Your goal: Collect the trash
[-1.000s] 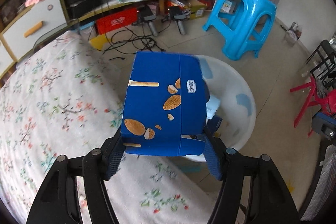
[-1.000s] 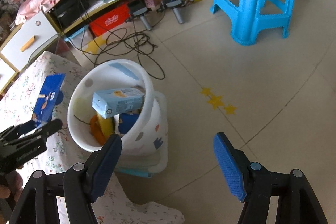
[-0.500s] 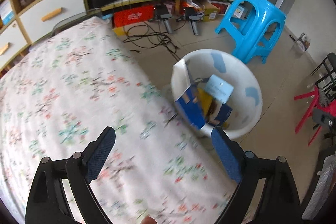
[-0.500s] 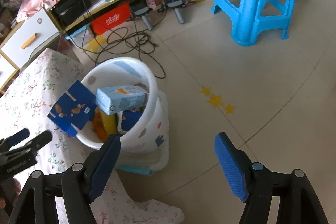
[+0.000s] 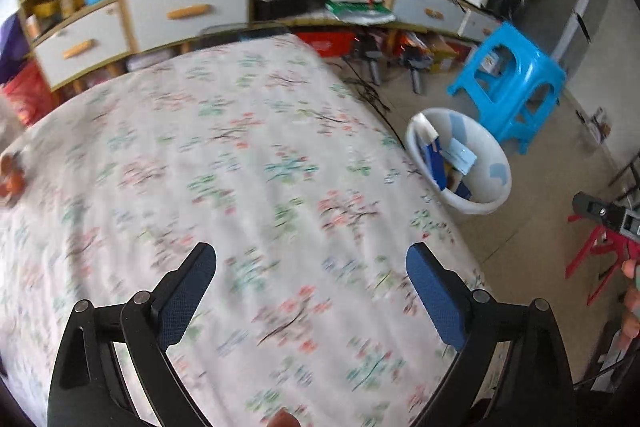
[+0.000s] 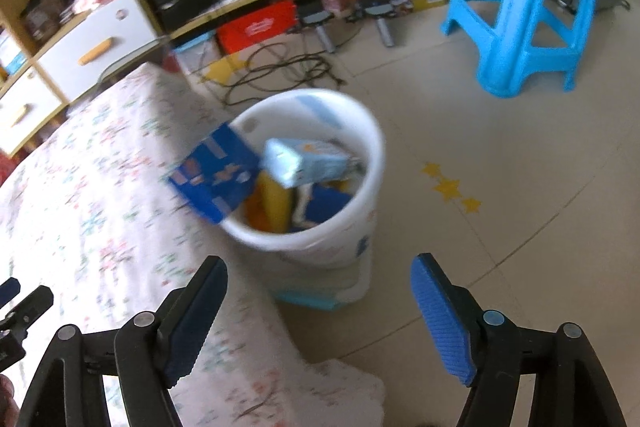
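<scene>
Both tongs gape wide: our left gripper (image 5: pixel 311 289), right gripper (image 6: pixel 319 301); blue snack box (image 6: pixel 216 177) leans in the white bin (image 6: pixel 372 163).

Left wrist view: above the floral tablecloth (image 5: pixel 248 187), looking down and forward across it; cloth fills centre and left of frame, white bin (image 5: pixel 460 159) right of centre, blue stool (image 5: pixel 508 79) upper right.

Right wrist view: at the table's edge, closer to the white bin (image 6: pixel 312 179), mid-frame; tablecloth (image 6: pixel 88 207) left, stool (image 6: pixel 524 7) upper right.

Shared: bin, stool, cloth, shelving along top.
</scene>
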A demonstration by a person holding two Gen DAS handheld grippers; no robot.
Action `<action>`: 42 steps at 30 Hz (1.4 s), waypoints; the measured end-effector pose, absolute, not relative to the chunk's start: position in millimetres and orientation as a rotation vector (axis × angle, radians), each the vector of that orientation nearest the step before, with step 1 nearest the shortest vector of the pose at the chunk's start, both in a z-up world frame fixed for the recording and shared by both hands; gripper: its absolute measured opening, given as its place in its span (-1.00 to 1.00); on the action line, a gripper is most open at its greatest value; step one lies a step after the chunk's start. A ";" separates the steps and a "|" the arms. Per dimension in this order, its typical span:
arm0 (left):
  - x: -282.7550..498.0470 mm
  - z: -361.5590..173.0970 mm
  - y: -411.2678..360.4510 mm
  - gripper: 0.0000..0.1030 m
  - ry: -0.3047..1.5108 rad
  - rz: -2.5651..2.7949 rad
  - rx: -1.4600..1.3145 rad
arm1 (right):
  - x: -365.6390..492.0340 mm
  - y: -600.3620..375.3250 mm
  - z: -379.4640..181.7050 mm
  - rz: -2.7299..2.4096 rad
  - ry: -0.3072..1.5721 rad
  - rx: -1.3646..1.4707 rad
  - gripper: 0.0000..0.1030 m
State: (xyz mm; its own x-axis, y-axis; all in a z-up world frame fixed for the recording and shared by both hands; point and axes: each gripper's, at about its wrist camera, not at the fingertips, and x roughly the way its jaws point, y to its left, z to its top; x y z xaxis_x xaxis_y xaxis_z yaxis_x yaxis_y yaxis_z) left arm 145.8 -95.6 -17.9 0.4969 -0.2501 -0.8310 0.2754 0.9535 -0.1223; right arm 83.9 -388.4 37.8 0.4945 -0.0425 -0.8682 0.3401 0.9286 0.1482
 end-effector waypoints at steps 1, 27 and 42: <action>140.5 -14.6 -85.7 0.90 0.995 -0.301 0.016 | 82.7 -380.3 38.9 -0.226 1.028 0.313 0.55; 57.7 11.2 14.2 0.92 0.917 -0.154 -0.057 | 55.1 -234.1 33.9 -0.138 0.978 0.076 0.66; 55.1 9.1 8.5 0.92 0.934 -0.178 -0.056 | 55.9 -220.3 24.1 -0.131 0.987 0.030 0.66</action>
State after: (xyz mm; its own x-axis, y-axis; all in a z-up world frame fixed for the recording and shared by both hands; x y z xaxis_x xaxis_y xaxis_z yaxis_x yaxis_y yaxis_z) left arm 55.1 8.5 9.1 0.5814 -0.1762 -0.7943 0.1280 0.9839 -0.1245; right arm 55.9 -220.3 24.1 0.5437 -0.0971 -0.8337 0.1241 0.9917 -0.0345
